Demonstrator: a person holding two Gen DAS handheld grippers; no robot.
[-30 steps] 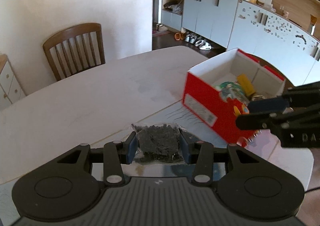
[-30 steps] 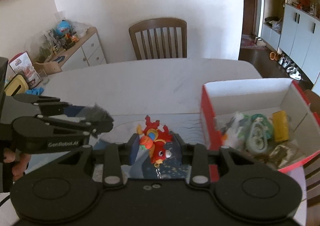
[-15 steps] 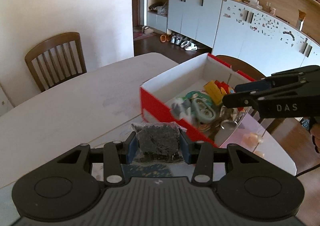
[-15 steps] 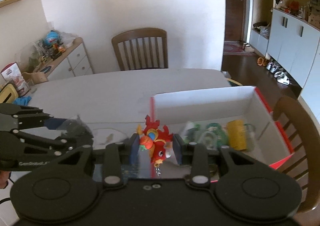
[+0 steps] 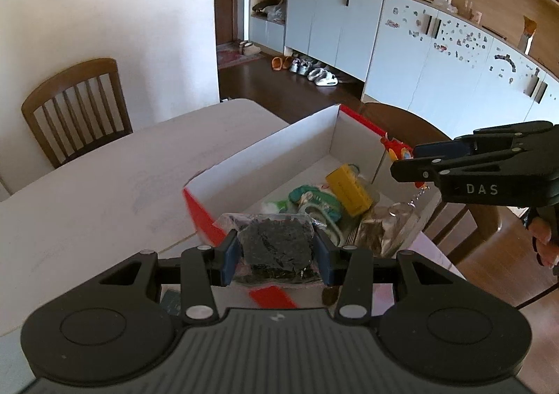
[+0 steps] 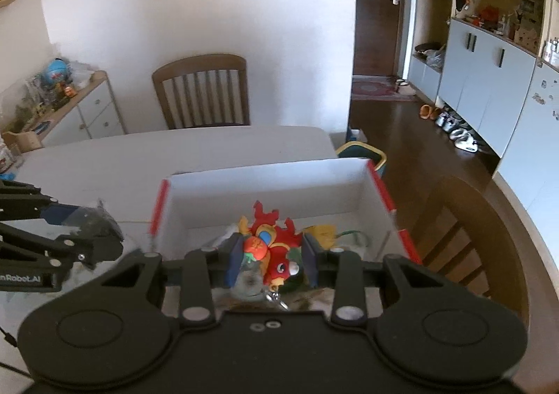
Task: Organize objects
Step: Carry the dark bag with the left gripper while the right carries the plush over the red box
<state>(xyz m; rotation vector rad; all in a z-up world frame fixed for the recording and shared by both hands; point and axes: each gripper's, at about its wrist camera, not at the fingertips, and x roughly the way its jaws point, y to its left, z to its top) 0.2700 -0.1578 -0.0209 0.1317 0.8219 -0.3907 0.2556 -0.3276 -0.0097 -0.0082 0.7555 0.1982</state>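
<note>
Fingers (image 5: 230, 259) of the left gripper (image 5: 276, 256) clamped a clear bag of dark bits (image 5: 277, 245); the right gripper (image 6: 272, 254) pinched a red plush toy (image 6: 276, 247). Both hung over the red-and-white box (image 6: 265, 184) on the table (image 5: 104, 184).

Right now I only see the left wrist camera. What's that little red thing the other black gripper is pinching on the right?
Observer: The right gripper is shut on a red plush toy with a round orange piece on its front.
Operator: Is it over the box?
Observer: Yes. In the right wrist view it hangs above the inside of the red-and-white cardboard box.
Operator: And my clear bag of dark bits?
Observer: From that side, the left gripper holds it to the left of the box's red wall, not over the opening.
</note>
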